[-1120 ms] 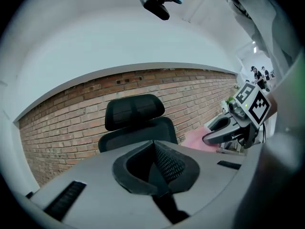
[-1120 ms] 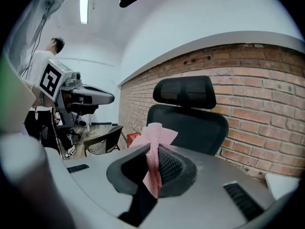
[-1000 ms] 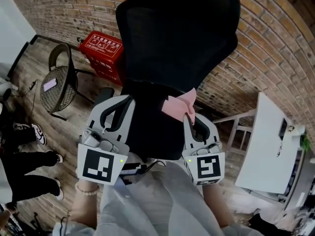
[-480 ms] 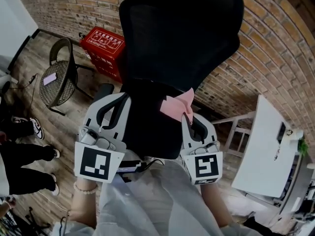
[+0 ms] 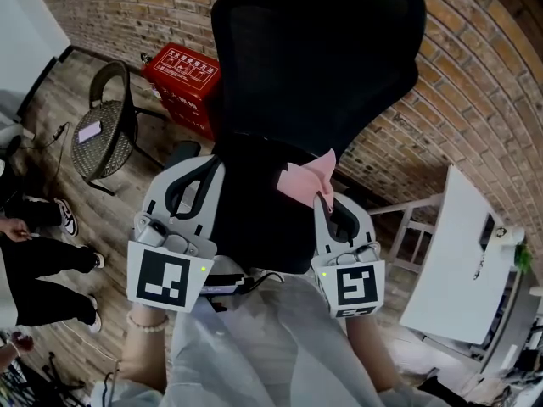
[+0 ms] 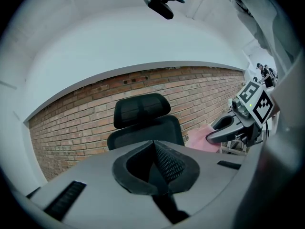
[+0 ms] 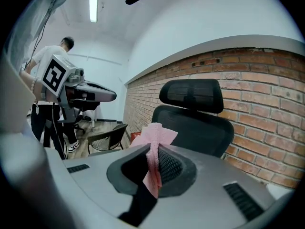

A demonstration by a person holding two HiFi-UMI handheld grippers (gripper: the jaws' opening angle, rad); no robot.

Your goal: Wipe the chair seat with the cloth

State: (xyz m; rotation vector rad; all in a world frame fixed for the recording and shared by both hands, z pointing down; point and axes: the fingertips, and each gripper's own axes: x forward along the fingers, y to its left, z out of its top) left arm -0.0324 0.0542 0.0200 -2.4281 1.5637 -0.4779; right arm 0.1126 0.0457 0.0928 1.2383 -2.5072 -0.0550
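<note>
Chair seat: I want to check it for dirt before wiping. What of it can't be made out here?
- Head view: seat too dark for surface detail; left gripper and right gripper cover its sides.
- Left gripper view: seat hidden below that gripper's body; only backrest shows.
- Right gripper view: likewise, with cloth in front.

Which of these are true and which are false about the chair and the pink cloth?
1. The right gripper pinches the pink cloth. True.
2. The left gripper holds a cloth too. False: its jaws are together with nothing between them.
3. The office chair is red. False: it is black; the box by the wall is red.
4. The wall behind the office chair is brick. True.
</note>
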